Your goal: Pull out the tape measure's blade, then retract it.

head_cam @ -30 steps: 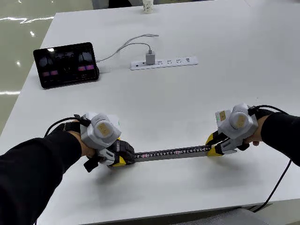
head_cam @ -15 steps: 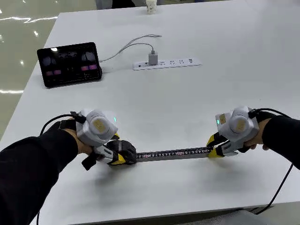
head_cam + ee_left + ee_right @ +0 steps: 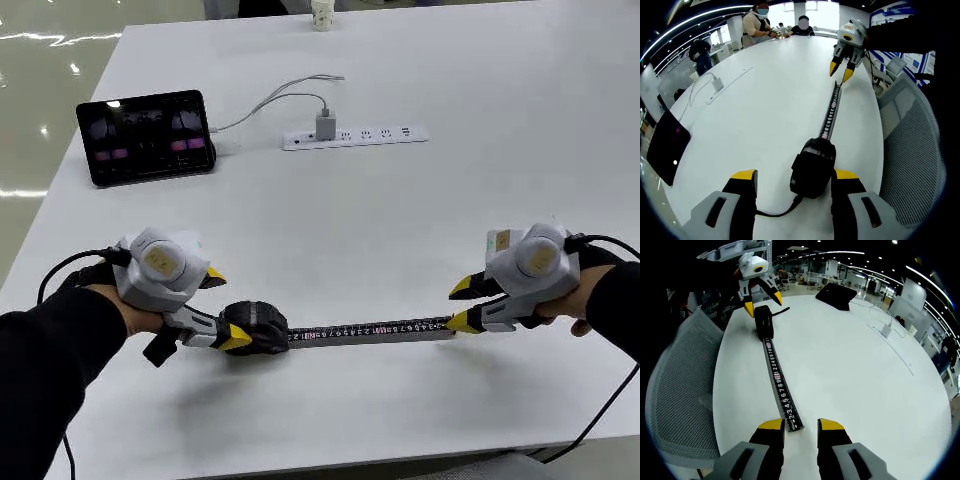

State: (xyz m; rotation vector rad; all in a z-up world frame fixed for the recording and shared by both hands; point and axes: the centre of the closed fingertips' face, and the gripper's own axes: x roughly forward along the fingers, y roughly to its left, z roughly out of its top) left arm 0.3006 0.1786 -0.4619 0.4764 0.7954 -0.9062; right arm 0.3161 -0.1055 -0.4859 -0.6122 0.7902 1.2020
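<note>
Near the desk's [image 3: 420,230] front edge, we see the black tape measure [image 3: 255,327] lying between the left gripper's [image 3: 225,308] spread fingers. Its blade [image 3: 370,329] lies pulled out flat, and its tip sits between the right gripper's [image 3: 461,304] fingers, which are also apart. The right gripper view lets us read the numbers. Farther back sit a tablet [image 3: 145,135] and a power strip [image 3: 355,135].

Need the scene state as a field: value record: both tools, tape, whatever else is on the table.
left tool: open, jaws either side of the tape measure case
right tool: open, blade tip lying at its jaws, not clamped
blade: pulled out, flat on the table between the tools
other: tablet, power strip with a plugged charger, far side
</note>
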